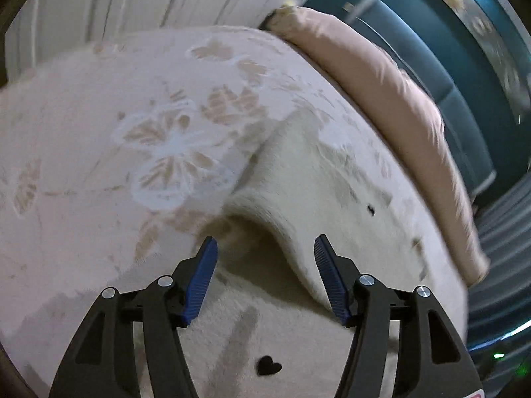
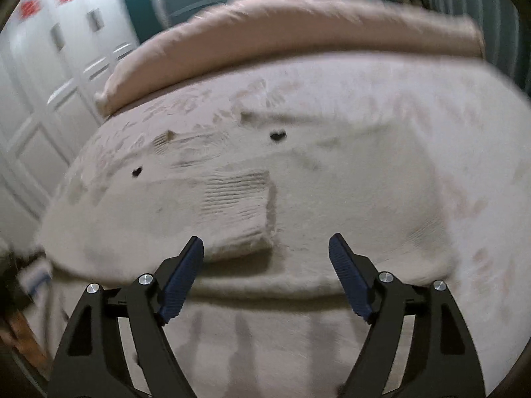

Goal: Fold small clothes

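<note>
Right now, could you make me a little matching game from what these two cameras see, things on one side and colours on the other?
Things:
1. gripper pads
2. fuzzy garment
3. long pillow
4. heart patch

Colours:
a. dusty pink
b. black
c. blue
d. cream

Pairs: 1-c, 2-d, 3-a, 4-b

Cream garment (image 1: 298,172) with small black hearts (image 1: 268,364); pale pink bedspread (image 1: 83,132) with what looks like a butterfly pattern; blue-padded tongs (image 1: 265,248).
</note>
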Motion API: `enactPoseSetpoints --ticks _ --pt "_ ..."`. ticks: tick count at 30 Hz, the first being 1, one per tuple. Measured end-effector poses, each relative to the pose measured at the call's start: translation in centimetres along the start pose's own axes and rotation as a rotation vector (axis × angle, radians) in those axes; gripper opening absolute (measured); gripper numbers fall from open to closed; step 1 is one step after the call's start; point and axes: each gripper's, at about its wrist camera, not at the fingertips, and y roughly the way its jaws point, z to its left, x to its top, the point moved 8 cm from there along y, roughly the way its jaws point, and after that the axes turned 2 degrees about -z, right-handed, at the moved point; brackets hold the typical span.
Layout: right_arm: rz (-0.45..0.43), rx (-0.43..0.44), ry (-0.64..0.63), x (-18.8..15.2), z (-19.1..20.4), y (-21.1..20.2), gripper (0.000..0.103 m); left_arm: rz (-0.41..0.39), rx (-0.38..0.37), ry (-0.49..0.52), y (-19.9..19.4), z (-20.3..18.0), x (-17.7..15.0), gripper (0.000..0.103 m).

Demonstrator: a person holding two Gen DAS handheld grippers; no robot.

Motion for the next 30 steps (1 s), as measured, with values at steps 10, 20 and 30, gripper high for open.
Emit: enactPoseSetpoints --ticks 10,20,30 --pt "-0.173 0.136 0.027 7.6 3.8 -4.5 0.004 -0.06 -0.118 0.015 0.0 -4.2 3.7 0.005" --pt "-0.02 -0.091 0.031 1.7 -5.7 3.3 0.002 -0.029 0.074 0.238 6.6 -3.3 -2.1 0.009" --pt "-0.075 -0.076 0.128 1.3 -6.2 -1.0 0.01 -0.049 0.014 0.168 3.9 -2.8 -1.5 0.024"
